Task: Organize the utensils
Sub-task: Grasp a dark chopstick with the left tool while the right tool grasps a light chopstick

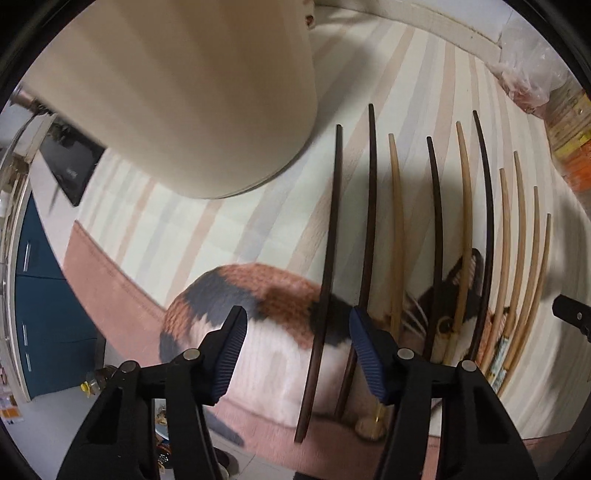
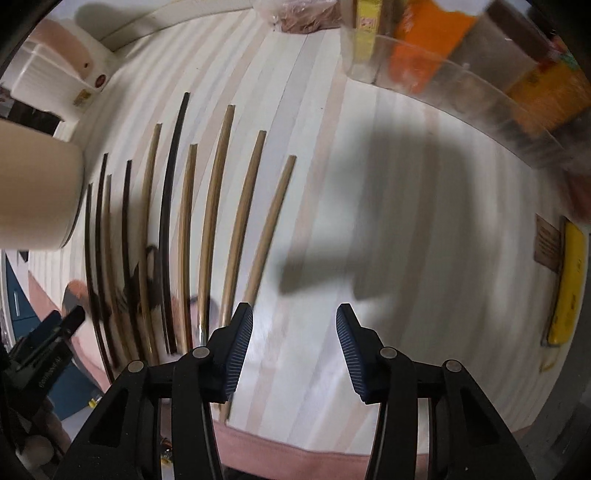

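Several chopsticks lie side by side on a striped tablecloth [image 1: 258, 229] printed with a cat. Some are dark [image 1: 369, 221], some light wood [image 1: 397, 229]. My left gripper [image 1: 299, 332] hangs open over the left end of the row, and the leftmost dark chopstick [image 1: 327, 280] runs between its fingers without touching the pads. A tall beige cup [image 1: 184, 92] stands just left of the row. My right gripper [image 2: 293, 325] is open over bare cloth. The rightmost light chopstick [image 2: 266, 236] passes under its left finger [image 2: 236, 347]. The same beige cup [image 2: 37, 192] shows at the left.
A clear bin [image 2: 461, 85] of orange and yellow packets stands at the back right, with a plastic bag [image 2: 295, 14] beside it. A yellow flat object [image 2: 569, 284] lies at the far right. The cloth's pink border [image 2: 295, 458] marks the near table edge. Blue cabinets [image 1: 40, 295] show below on the left.
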The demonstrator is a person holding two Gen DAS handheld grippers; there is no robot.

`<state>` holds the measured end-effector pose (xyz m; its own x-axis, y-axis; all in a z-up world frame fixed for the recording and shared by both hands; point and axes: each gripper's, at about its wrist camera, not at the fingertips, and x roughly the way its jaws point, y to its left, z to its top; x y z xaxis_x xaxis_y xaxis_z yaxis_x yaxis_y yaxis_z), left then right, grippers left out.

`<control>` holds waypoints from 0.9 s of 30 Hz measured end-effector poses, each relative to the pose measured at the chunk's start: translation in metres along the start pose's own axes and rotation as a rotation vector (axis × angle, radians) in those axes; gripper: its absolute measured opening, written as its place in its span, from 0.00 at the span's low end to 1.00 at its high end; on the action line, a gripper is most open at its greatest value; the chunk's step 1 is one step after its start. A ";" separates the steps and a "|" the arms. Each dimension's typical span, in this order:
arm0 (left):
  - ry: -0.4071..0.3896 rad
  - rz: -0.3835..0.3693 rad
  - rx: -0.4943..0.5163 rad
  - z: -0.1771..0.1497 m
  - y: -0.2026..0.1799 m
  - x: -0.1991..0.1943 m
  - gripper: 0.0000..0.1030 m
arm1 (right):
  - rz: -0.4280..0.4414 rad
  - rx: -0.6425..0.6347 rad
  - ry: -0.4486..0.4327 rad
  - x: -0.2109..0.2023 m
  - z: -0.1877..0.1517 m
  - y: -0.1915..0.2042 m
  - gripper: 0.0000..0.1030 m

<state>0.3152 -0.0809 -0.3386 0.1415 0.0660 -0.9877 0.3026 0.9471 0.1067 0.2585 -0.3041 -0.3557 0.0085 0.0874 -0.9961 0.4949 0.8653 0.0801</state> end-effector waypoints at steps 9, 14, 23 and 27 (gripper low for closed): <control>0.014 -0.051 -0.008 0.003 0.004 0.017 0.05 | -0.042 -0.014 0.039 0.030 0.014 0.027 0.25; 0.015 -0.026 -0.047 -0.010 0.014 0.020 0.04 | -0.104 -0.018 0.041 0.038 0.007 0.031 0.08; 0.085 -0.091 -0.139 -0.066 0.037 0.026 0.04 | -0.166 -0.084 0.101 0.059 -0.021 0.037 0.07; 0.080 -0.089 -0.099 -0.059 0.034 0.031 0.05 | -0.203 -0.107 0.099 0.065 -0.021 0.053 0.07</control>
<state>0.2744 -0.0287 -0.3721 0.0410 0.0011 -0.9992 0.2152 0.9765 0.0100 0.2673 -0.2419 -0.4152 -0.1690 -0.0501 -0.9843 0.3831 0.9168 -0.1124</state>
